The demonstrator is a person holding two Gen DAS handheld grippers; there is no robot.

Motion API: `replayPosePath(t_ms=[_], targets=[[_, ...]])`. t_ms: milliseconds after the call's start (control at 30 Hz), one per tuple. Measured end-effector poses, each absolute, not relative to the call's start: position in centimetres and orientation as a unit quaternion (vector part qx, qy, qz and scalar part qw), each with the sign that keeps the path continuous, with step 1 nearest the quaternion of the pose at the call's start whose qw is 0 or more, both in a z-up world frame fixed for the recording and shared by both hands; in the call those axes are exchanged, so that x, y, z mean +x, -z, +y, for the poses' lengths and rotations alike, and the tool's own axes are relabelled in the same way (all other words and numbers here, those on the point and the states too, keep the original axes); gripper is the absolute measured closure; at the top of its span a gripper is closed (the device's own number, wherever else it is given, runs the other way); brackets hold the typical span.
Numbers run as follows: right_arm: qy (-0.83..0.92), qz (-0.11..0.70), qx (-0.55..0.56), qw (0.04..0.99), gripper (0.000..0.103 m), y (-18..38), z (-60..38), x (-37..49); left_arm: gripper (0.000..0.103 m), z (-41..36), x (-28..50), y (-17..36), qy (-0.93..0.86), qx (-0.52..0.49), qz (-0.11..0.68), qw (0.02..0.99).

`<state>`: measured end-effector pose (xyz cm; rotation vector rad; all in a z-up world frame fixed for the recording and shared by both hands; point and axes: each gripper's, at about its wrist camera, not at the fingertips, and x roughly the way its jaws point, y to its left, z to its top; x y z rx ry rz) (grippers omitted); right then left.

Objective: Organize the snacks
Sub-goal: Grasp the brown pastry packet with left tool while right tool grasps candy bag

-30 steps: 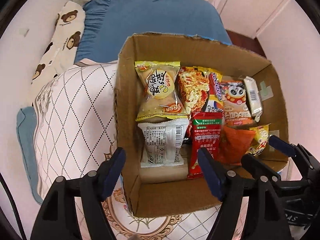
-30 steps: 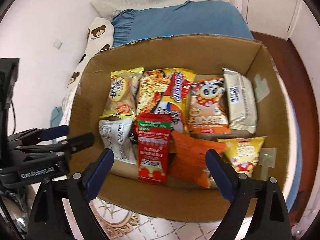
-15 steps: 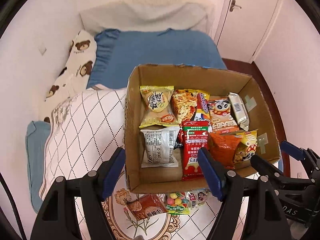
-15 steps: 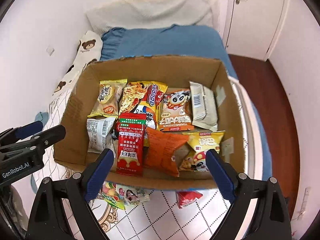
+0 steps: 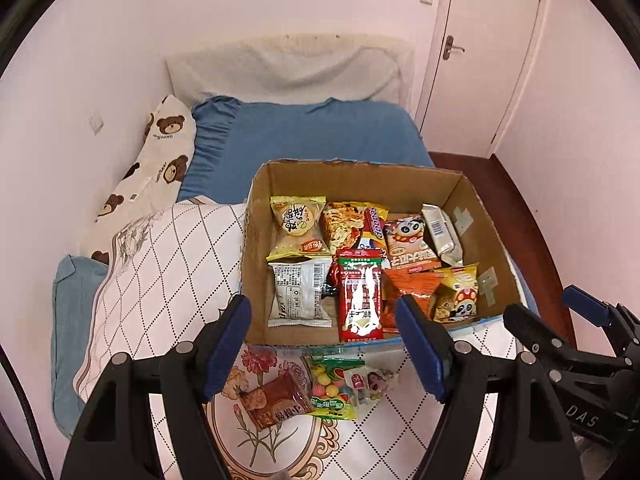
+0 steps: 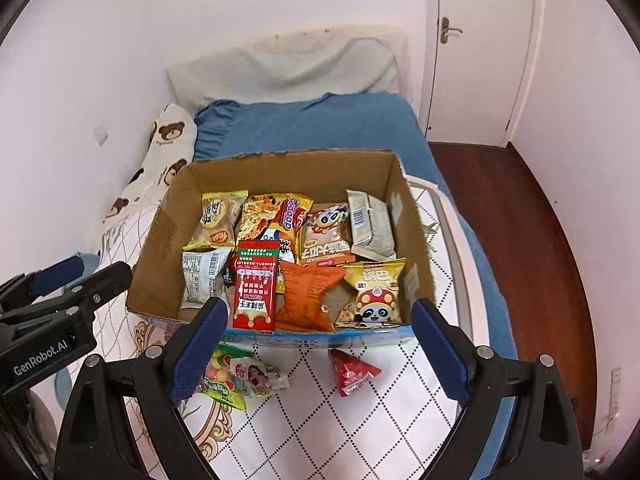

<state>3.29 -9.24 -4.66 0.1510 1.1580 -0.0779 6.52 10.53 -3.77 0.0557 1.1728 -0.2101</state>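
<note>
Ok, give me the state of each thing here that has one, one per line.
Left gripper: open, empty.
Right gripper: open, empty.
Cardboard box: open-topped, holding snack packets.
Door: closed.
Candy packet: outside the box, on the quilt.
Small red packet: outside the box.

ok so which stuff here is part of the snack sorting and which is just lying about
Job:
cardboard box
loose brown packet
candy bag
small pale packet
red triangular packet

Just there:
bear pillow
blue pillow
door
</note>
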Motion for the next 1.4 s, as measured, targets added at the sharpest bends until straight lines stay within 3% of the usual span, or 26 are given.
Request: replayPosePath(t_ms=[267, 433, 567, 800, 1067, 1100, 1167, 1400], targets=[[0.035, 0.536, 0.121, 0.835, 0.008, 3.4, -10.0, 1.4, 0.030, 11.9, 5.0, 2.9, 0.094, 0.015, 0.536, 0.839], [-0.009, 0.573, 0.196, 0.796, 0.008, 7.9, -9.4, 0.0, 0.030, 14.4, 3.8, 6.0, 0.072, 0.050, 0.553, 0.828], [-0.039, 0.615, 0.246, 0.748, 0.040, 13.4, -7.7, -0.9, 0.030, 16.8, 3.2, 10.8, 0.060, 0.081, 0.601, 0.793], [-0.050, 0.647, 0.264, 0.713, 0.040, 19.8, -3.3, -1.4, 0.030, 17.0, 1.7, 18.9, 0.099, 0.185, 0.644, 0.736], [-0.026, 0.660, 0.248, 0.708, 0.040, 21.9, -2.5, -2.3, 0.030, 12.8, 0.3, 25.1, 0.239, 0.301, 0.637, 0.668], [-0.024, 0.660, 0.246, 0.709, 0.040, 21.9, -2.5, -2.2, 0.032, 12.8, 0.5, 25.3, 0.239, 0.293, 0.641, 0.668], [-0.023, 0.657, 0.239, 0.714, 0.040, 21.6, -2.3, -2.3, 0.055, 13.8, 1.3, 25.2, 0.242, 0.227, 0.671, 0.663], [-0.040, 0.664, 0.209, 0.717, 0.040, 22.0, 0.7, -1.4, 0.055, 21.0, 1.6, 25.8, 0.128, 0.037, 0.753, 0.644]])
